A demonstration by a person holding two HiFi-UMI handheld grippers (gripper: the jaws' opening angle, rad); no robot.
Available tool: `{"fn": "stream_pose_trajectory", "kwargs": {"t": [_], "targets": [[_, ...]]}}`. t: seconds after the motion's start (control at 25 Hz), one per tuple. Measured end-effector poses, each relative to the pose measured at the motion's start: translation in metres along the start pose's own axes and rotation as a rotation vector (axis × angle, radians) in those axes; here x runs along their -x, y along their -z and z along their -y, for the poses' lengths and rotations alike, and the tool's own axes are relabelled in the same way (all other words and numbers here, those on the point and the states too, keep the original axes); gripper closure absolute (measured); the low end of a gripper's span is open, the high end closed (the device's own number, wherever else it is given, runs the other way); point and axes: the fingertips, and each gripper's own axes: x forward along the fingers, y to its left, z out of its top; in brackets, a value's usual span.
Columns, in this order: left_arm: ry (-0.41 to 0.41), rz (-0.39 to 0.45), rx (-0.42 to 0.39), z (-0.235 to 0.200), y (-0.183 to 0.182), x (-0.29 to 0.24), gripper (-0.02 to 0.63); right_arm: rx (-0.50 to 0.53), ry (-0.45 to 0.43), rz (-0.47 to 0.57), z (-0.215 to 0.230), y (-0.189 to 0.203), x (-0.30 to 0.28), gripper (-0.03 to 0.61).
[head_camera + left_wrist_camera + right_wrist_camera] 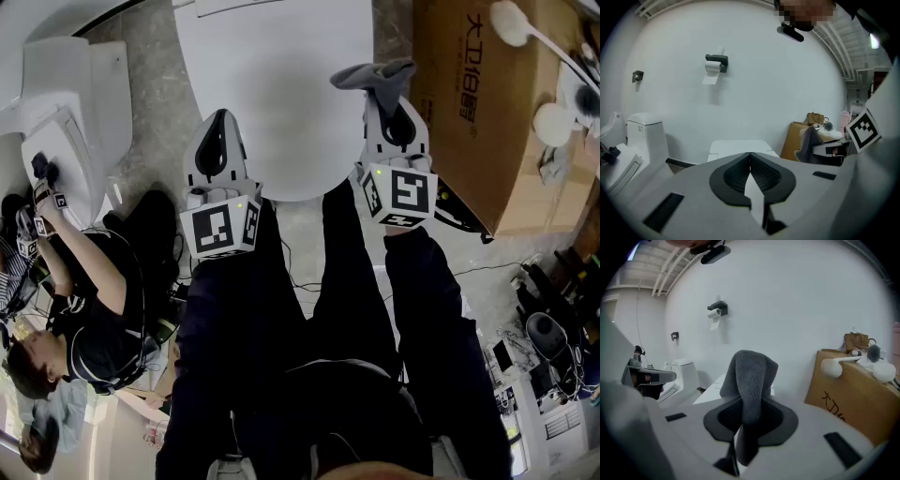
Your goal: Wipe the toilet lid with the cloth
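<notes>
Gripping cloth [750, 376], cardboard box [473, 164] beside toilet lid [277, 94]

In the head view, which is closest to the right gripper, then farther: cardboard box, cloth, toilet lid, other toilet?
1. cloth, clamped in the right gripper
2. toilet lid, just left of it
3. cardboard box, on the right
4. other toilet, far left
</notes>
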Motion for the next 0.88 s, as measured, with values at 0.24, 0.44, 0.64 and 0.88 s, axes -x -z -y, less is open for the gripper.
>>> {"fn": "stream_pose_trajectory", "kwargs": {"t": [0.24, 0.44, 0.64, 0.88], "targets": [[0.004, -0.005, 0.0, -0.002, 0.0, -0.003, 0.598, -0.001, 0.005, -0.005, -0.001, 0.0, -0.005, 0.511], [0.002, -0.008, 0.003, -0.005, 0.001, -0.005, 0.598, 0.002, 0.005, -0.009, -0.001, 0.001, -0.009, 0.511], [-0.001, -0.012, 0.01, -0.005, 0.002, -0.009, 0.598, -0.003, 0.006, -0.014, 0.002, 0.002, -0.018, 0.511], [0.019, -0.039, 0.027, 0.002, 0.008, -0.011, 0.598, 0.048, 0.029, -0.033, 0.018, 0.002, -0.047, 0.511]]}}
